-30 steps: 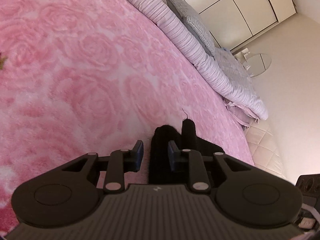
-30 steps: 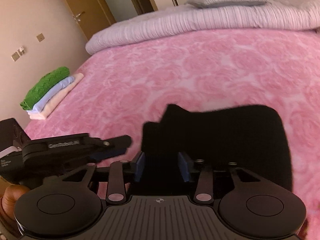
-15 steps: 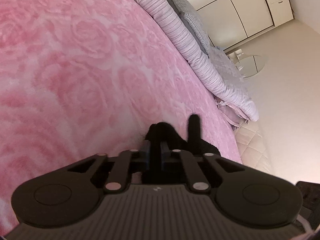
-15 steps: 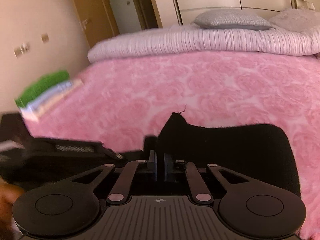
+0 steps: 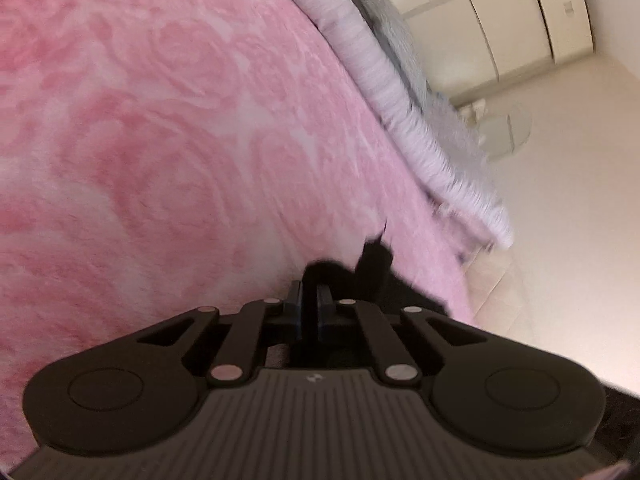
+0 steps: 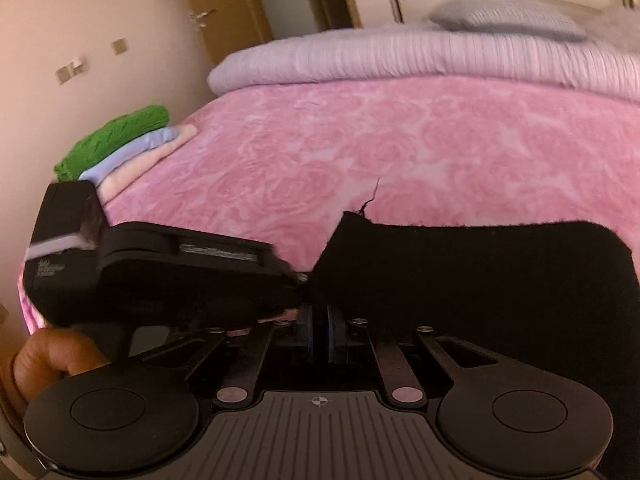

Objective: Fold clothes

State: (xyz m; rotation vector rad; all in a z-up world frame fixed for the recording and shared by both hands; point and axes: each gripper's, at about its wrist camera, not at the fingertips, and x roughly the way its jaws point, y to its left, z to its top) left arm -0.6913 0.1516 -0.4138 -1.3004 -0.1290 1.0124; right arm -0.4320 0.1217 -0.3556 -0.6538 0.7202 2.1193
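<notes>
Folded stack at bedspread's left edge, pillows behind.

Closed left tool and right tool onto black garment edge since a second ago; raised corner off bed, seemingly.

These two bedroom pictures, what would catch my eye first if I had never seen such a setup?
Probably the black garment, dark against the pink rose-patterned blanket, low in the right wrist view. Both grippers are shut on its near edge: the right gripper at bottom centre, the left gripper reaching in beside it. At the bed's far left corner sits a neat stack of folded clothes, green on top.
</notes>
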